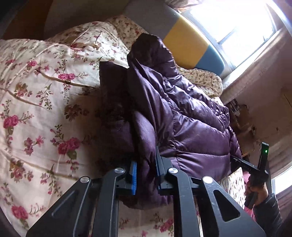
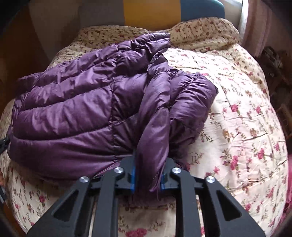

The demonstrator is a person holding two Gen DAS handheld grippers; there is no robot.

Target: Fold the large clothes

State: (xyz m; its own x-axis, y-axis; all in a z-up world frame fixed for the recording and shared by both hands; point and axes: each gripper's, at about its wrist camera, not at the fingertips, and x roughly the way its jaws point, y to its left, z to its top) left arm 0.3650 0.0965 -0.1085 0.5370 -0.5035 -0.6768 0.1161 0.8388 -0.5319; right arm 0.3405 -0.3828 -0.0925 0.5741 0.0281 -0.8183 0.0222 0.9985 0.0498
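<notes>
A purple quilted down jacket [image 1: 191,118] lies bunched on a floral bedspread [image 1: 36,91]. My left gripper [image 1: 146,175] is shut on a thick fold of the jacket's edge, with the fabric squeezed between the blue pads. In the right wrist view the jacket [image 2: 73,102] spreads across the bed's left half. My right gripper [image 2: 147,178] is shut on a hanging fold of the jacket, a sleeve or hem, next to the bedspread [image 2: 237,127]. The right gripper's body and the hand holding it also show in the left wrist view [image 1: 259,169] at the lower right.
A headboard with grey, yellow and blue panels [image 2: 151,12] stands at the bed's far end. A bright window [image 1: 237,27] and curtains [image 2: 253,27] are beside the bed. Cluttered furniture [image 1: 242,124] stands near the bed's side.
</notes>
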